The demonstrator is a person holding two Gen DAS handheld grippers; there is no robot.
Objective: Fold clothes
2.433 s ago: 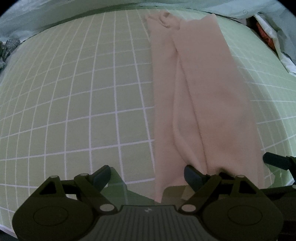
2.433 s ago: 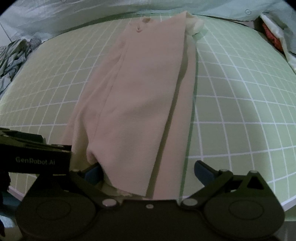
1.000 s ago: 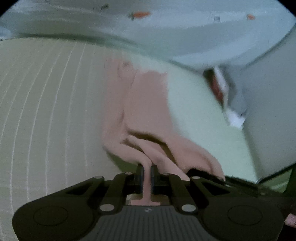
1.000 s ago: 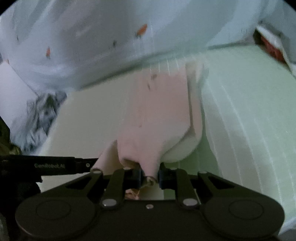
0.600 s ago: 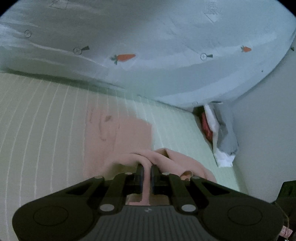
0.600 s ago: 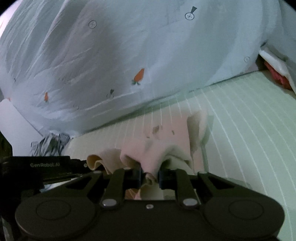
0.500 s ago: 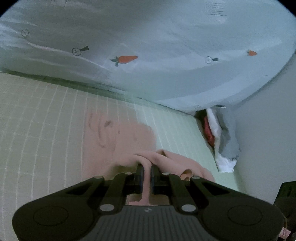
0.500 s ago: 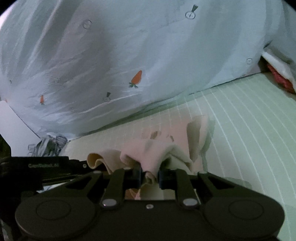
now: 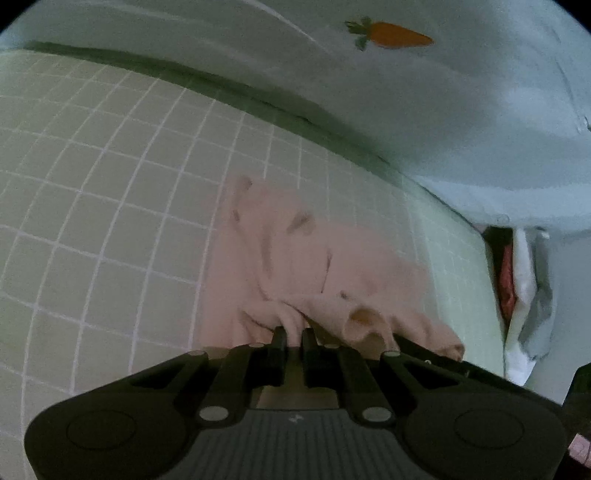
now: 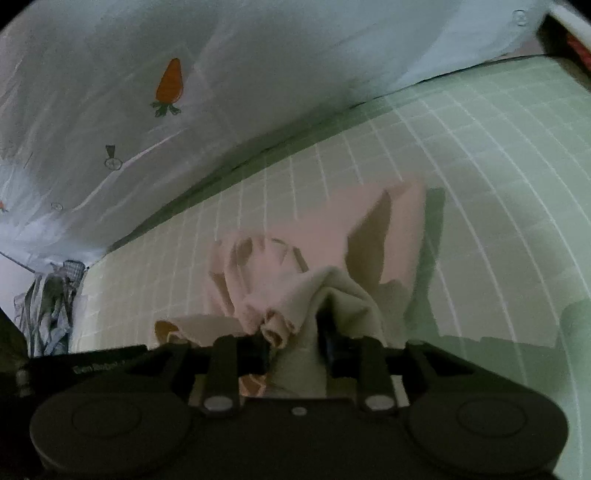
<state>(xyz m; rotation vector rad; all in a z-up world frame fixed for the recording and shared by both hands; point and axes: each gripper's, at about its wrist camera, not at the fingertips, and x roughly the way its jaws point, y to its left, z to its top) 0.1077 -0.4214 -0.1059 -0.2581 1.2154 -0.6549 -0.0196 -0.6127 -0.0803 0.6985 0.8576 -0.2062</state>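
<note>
A pale pink garment [image 9: 295, 258] lies on the green grid mat [image 9: 110, 184], its near end carried over toward its far end. My left gripper [image 9: 293, 338] is shut on a bunched near edge of the garment. In the right wrist view the same garment [image 10: 325, 236] lies ahead on the mat [image 10: 480, 184]. My right gripper [image 10: 291, 343] has its jaws parted a little, with a fold of the cloth still lying between them.
A light blue sheet with carrot prints [image 9: 388, 35] hangs behind the mat, also in the right wrist view [image 10: 170, 83]. A pile of white and red cloth [image 9: 524, 288] lies at the far right. A striped garment [image 10: 48, 306] is heaped at the left.
Both grippers closed on the garment's near end and carried it forward over the far end. In the last half second they came lower and closer, and the right jaws parted slightly.
</note>
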